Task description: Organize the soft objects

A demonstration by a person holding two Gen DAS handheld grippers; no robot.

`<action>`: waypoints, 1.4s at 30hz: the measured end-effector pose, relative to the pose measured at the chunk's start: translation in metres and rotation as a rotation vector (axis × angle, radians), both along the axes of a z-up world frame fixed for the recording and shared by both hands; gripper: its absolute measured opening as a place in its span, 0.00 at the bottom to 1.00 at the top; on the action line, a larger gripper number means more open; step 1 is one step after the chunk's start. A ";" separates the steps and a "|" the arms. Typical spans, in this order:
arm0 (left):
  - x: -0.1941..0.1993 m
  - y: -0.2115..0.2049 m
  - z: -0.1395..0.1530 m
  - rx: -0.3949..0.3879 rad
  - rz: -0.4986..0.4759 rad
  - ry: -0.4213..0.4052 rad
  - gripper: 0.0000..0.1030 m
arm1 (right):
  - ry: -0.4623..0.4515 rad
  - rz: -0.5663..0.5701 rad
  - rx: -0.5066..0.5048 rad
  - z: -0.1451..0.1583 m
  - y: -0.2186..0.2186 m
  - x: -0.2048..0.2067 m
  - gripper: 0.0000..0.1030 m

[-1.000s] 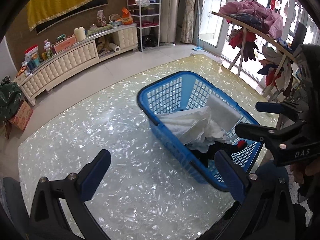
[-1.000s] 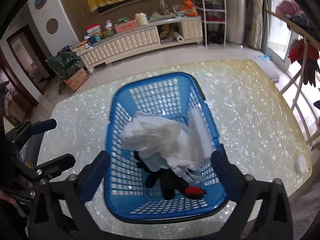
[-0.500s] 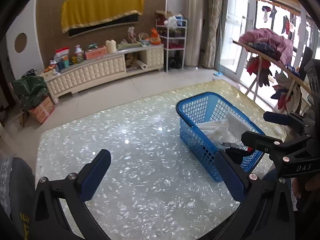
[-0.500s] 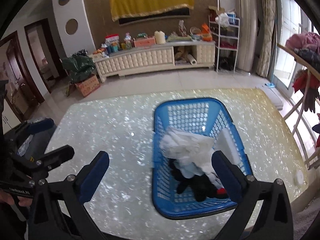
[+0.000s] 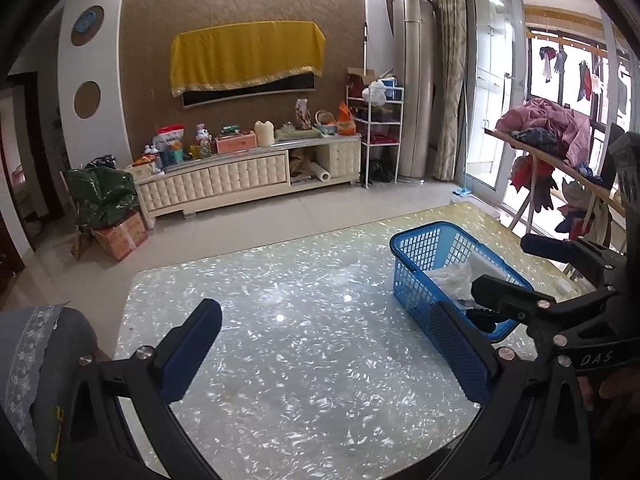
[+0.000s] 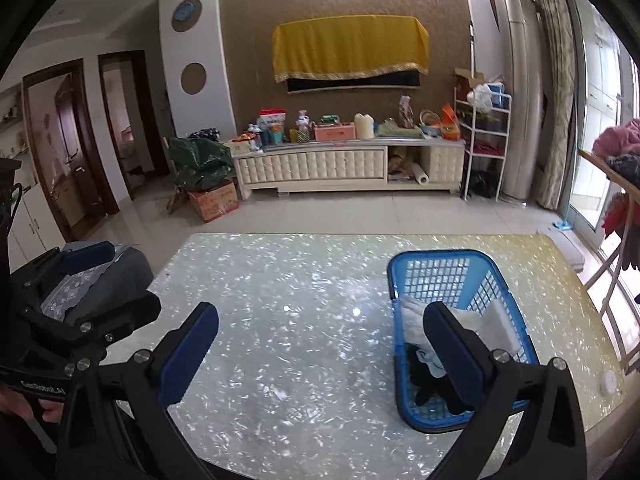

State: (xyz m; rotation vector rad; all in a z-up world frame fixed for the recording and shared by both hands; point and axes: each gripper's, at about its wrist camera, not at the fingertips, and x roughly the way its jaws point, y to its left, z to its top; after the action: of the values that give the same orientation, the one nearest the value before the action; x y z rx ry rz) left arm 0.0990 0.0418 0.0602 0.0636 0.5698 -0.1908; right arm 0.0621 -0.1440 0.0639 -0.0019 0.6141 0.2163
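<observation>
Blue plastic basket (image 5: 448, 264) stands on the right part of the table (image 5: 300, 360) in the left wrist view, holding white cloth (image 5: 452, 280) and a dark item beneath, partly hidden. Left gripper (image 5: 332, 350) is held level above the bare table, well apart from the basket, jaws wide and holding nothing. Right gripper (image 5: 536, 280) crosses in from the right edge, just in front of the basket's near end; its jaws are spread and nothing is seen between them. A grey patterned cloth (image 5: 36, 360) shows at the lower left edge; whether it lies on the table or on the person cannot be told.

Right wrist view: basket (image 6: 440, 276) sits right of centre on the table (image 6: 300, 320), with white cloth (image 6: 480, 322) and black fabric (image 6: 428, 380) inside. Right gripper (image 6: 320, 350) is raised and pointed forward across the table, jaws wide and empty, its right finger overlapping the basket in the picture but not seen touching it. Left gripper (image 6: 80, 280) appears at the far left, close to the grey cloth (image 6: 104, 276).

Judgement: the soft items appear gathered in the basket, so the step in hand looks like a pause between placements or the close of the task. Any next move calls for choosing a remaining soft item, possibly the grey cloth, and lowering one gripper to it.
</observation>
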 end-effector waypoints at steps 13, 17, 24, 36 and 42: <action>-0.036 0.015 0.003 -0.024 0.041 -0.023 1.00 | -0.033 0.034 -0.014 0.000 0.011 -0.022 0.99; -0.039 0.013 0.005 -0.029 0.037 -0.026 1.00 | -0.034 0.031 -0.007 -0.001 0.009 -0.023 0.99; -0.041 0.013 0.006 -0.026 0.027 -0.028 1.00 | -0.037 0.024 -0.007 -0.001 0.006 -0.022 0.99; -0.042 0.010 0.009 -0.033 0.010 -0.029 1.00 | -0.049 0.012 -0.013 -0.001 0.004 -0.028 0.99; -0.042 0.008 0.011 -0.038 -0.002 -0.036 1.00 | -0.056 0.006 -0.016 -0.001 0.004 -0.030 0.99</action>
State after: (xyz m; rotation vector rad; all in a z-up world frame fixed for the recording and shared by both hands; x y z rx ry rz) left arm 0.0573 0.0497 0.0710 0.0302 0.5304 -0.2020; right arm 0.0319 -0.1404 0.0631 -0.0251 0.5605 0.2168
